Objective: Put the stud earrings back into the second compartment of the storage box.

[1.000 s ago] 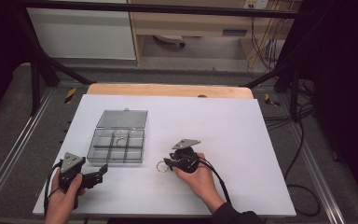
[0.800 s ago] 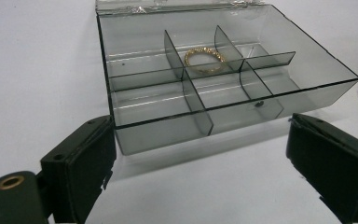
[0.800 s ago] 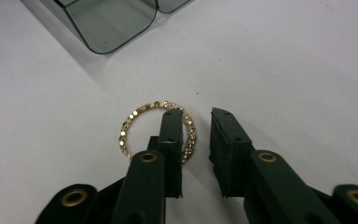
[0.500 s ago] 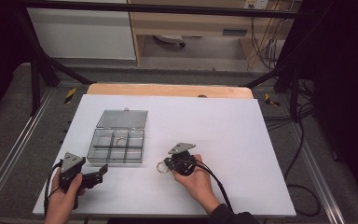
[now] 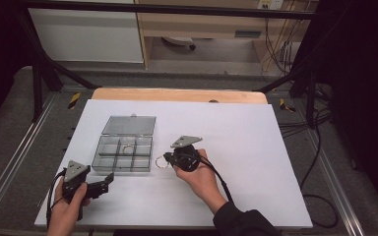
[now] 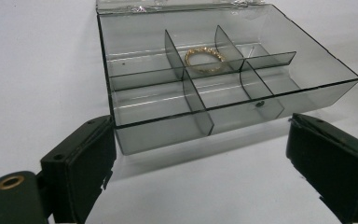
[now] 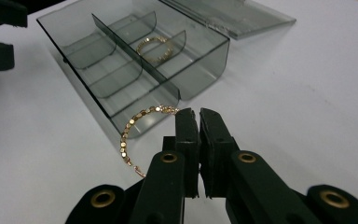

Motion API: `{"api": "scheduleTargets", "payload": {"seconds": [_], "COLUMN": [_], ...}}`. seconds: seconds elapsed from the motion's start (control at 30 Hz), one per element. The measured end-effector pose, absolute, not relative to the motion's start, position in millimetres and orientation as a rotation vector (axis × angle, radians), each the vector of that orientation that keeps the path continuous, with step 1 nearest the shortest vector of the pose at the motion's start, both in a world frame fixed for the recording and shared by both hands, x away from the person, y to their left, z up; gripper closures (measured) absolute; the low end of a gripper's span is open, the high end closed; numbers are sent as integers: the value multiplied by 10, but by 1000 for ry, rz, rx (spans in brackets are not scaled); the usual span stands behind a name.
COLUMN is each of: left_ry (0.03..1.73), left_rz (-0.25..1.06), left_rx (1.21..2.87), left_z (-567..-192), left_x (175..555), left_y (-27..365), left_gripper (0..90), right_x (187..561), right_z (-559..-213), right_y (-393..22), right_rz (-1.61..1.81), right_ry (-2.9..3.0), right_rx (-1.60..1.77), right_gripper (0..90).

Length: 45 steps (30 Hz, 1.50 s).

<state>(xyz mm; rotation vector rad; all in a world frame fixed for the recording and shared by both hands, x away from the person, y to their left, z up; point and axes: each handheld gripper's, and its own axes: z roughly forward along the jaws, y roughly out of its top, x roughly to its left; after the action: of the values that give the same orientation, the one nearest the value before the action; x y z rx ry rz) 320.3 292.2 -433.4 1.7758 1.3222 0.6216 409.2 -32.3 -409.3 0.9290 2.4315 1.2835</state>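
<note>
Right claw (image 7: pixel 198 115) moved toward box (image 5: pixel 123 153), pinching one bracelet (image 7: pixel 131 133); second bracelet (image 6: pixel 204 59) inside; left claw (image 6: pixel 200 158) wide.

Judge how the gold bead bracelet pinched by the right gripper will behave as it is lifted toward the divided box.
The bracelet looks like small linked beads, so it probably sags and swings rather than staying stiff. Pinched at one edge by the right gripper, it could slip from a slack grip. It seems light; dropped into the box, it should settle flat.

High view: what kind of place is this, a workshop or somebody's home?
Probably a lab recording bench, not a home: a white table inside a black metal frame, loose cables on the floor, and a person working handheld tongs beside a clear compartment box.
</note>
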Motion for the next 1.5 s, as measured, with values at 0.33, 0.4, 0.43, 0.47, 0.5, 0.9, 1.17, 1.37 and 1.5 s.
{"api": "scheduleTargets", "payload": {"seconds": [0.33,0.4,0.43,0.47,0.5,0.9,1.17,1.37,1.5], "left_ry": [1324,1324,1323,1322,1321,1326,1331,1332,1333], "left_rz": [626,624,623,623,623,622,625,626,626], "left_rx": [1775,1774,1773,1773,1773,1767,1766,1766,1765], "left_z": [-4334,-4333,-4332,-4332,-4331,-4331,-4330,-4329,-4328], "left_x": [3203,3203,3202,3202,3202,3205,3206,3207,3206], "left_y": [2924,2925,2924,2923,2922,2924,2925,2926,2928], "left_gripper": [87,87,86,85,85,69,70,71,71], "right_x": [4243,4278,4296,4314,4329,4527,4636,4702,4757], "right_z": [-3812,-3773,-3754,-3735,-3717,-3616,-3599,-3628,-3656], "right_y": [-116,-83,-66,-50,-29,195,320,413,461], "right_rz": [1292,1297,1305,1318,1327,1341,1345,1317,1310], "right_ry": [2417,2416,2413,2414,2413,2397,2380,2390,2390], "right_rx": [859,855,852,847,850,842,861,847,860], "right_gripper": [874,874,874,874,874,874,874,874,874]}}
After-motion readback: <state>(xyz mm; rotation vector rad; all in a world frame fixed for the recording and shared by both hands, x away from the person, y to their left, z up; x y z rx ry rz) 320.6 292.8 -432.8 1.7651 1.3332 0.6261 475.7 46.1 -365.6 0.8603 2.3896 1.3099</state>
